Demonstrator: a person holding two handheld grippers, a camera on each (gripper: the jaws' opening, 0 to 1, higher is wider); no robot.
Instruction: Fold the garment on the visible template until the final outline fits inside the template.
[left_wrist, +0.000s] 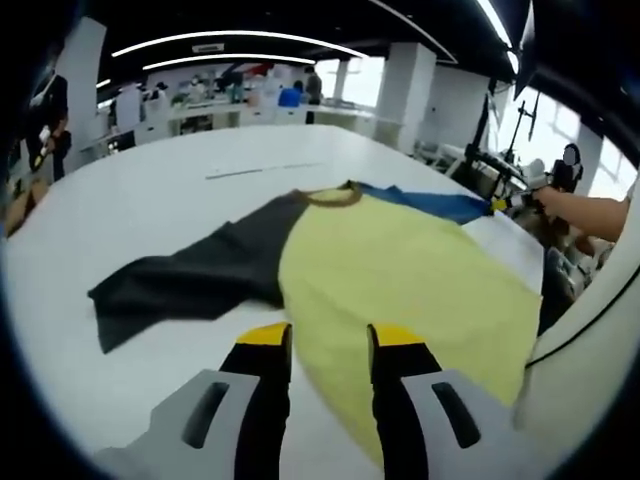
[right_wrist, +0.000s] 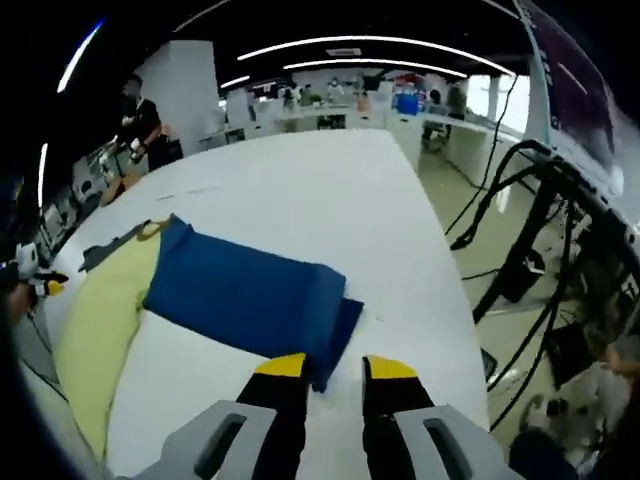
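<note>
Garment (left_wrist: 400, 270), yellow with one dark and one blue sleeve (right_wrist: 250, 295), lies flat on the white worktop (left_wrist: 180, 190), both grippers' jaws released just short of it.

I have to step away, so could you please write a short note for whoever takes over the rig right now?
Left gripper: open, empty, jaws over the near hem of the shirt's yellow body.
Right gripper: open, empty, jaws at the cuff end of the blue sleeve.
Shirt lies flat on the white table: dark sleeve spread out to one side, blue sleeve to the other, collar at the far end.
Done: shirt laid out; no fold visible yet.
Left: fold both sleeves in, then the body. I cannot make out a template outline on the table.
</note>
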